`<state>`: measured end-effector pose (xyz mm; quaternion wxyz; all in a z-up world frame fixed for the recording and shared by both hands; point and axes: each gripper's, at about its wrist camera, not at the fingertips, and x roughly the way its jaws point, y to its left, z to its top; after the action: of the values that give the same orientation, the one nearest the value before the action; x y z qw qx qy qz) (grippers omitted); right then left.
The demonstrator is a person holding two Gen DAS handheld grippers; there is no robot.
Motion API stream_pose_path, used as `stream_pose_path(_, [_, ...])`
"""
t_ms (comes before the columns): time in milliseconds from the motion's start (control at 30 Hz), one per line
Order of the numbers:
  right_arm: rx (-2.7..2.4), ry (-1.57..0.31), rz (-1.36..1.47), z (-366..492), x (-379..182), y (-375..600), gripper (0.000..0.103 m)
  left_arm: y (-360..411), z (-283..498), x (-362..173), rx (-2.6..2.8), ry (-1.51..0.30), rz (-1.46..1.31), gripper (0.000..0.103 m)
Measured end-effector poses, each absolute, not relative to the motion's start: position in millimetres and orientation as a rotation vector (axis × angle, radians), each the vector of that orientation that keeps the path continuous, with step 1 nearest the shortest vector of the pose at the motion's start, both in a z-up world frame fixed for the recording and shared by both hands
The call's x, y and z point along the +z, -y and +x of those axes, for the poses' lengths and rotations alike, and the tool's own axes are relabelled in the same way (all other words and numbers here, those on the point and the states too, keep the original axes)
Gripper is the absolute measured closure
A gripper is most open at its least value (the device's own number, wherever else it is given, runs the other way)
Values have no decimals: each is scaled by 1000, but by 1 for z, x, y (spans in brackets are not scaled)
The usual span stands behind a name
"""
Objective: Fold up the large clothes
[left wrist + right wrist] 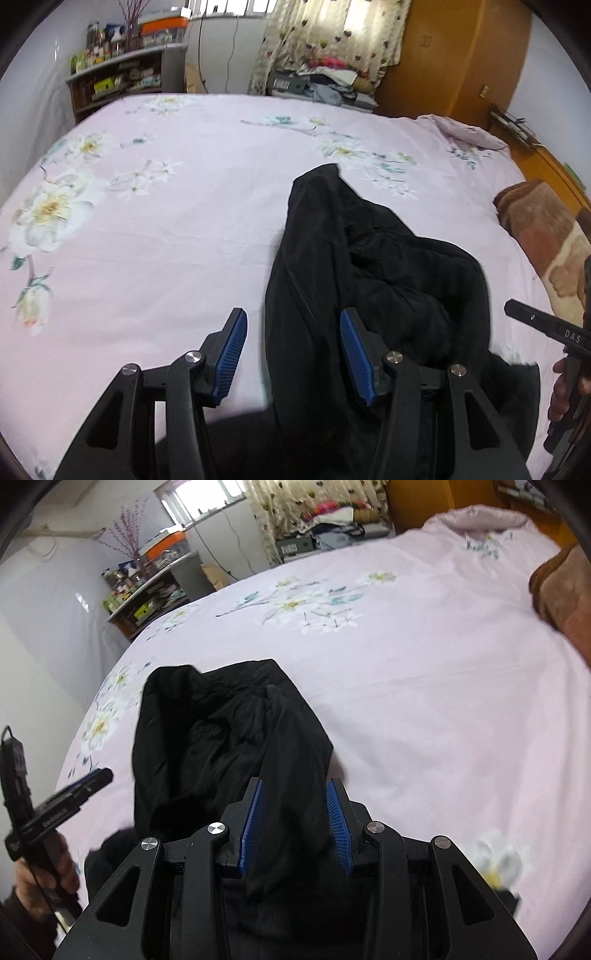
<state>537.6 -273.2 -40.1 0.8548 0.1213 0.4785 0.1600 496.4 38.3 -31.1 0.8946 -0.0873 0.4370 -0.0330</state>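
Note:
A large black garment (373, 266) lies crumpled on the pink floral bedsheet (166, 236). My left gripper (293, 332) is open; its jaws straddle the garment's left edge, with cloth between the blue pads (352, 350). In the right wrist view the garment (221, 738) runs toward me and a fold passes between the blue pads (338, 823) of my right gripper (293, 801), which is open with the pads apart. The right gripper shows at the right edge of the left wrist view (546, 321), and the left gripper at the left edge of the right wrist view (74, 790).
A brown blanket (546, 236) lies at the bed's right edge. A cluttered shelf (118, 77) stands beyond the far left corner, a pile of clothes (325, 81) under the curtain, a wooden wardrobe (454, 55) at the back right. A pink pillow (465, 131) sits at the far corner.

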Motion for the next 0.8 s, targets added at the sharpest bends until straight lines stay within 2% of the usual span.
stream_pose_path(100, [354, -1057, 286, 562, -62, 269, 66, -39, 516, -47, -79, -936, -230, 48])
stream_pose_path(167, [356, -1080, 306, 572, -73, 267, 66, -35, 524, -57, -89, -953, -248, 55])
stream_pose_path(200, [359, -1091, 323, 576, -78, 266, 66, -33, 525, -60, -103, -954, -259, 65])
stream_pose_path(233, [361, -1095, 321, 578, -80, 264, 66, -30, 526, -62, -115, -958, -258, 90])
stream_pose_path(267, [360, -1091, 300, 578, -79, 261, 68, -28, 526, -62, -124, -959, -250, 96])
stream_pose_path(300, [365, -1082, 281, 577, -77, 258, 91, -25, 520, -59, -134, -938, -234, 98])
stream_pose_path(333, [375, -1068, 261, 574, -71, 255, 96, -23, 515, -55, -141, -916, -216, 100])
stream_pose_path(800, [467, -831, 331, 448, 23, 290, 98, -52, 381, 39, -201, -701, -300, 100])
